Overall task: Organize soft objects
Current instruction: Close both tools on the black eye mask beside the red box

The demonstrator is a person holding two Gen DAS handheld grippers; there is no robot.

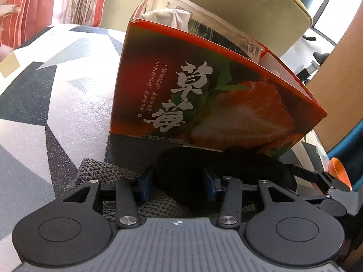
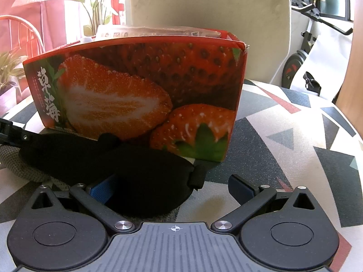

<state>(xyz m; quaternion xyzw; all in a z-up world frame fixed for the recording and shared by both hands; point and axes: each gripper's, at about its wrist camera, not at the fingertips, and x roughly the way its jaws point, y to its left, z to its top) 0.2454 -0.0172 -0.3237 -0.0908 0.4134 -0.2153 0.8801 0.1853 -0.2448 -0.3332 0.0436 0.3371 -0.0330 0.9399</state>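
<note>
A red strawberry-printed box stands upright on the surface, which carries a grey, black and white geometric pattern. Packets and a white cloth item show above the box rim. A black eye mask lies directly in front of the box, its far edge touching or nearly touching the box's base, partly over a grey knitted piece.

The left gripper sits just in front of the box; its jaws stand partly open around one end of the eye mask, and whether the pads press the fabric cannot be told.

The right gripper is also in front of the box. Its jaws are spread wide: the left pad lies against the mask's other end, the right pad is clear of it, over bare surface. A beige chair back stands behind the box.
</note>
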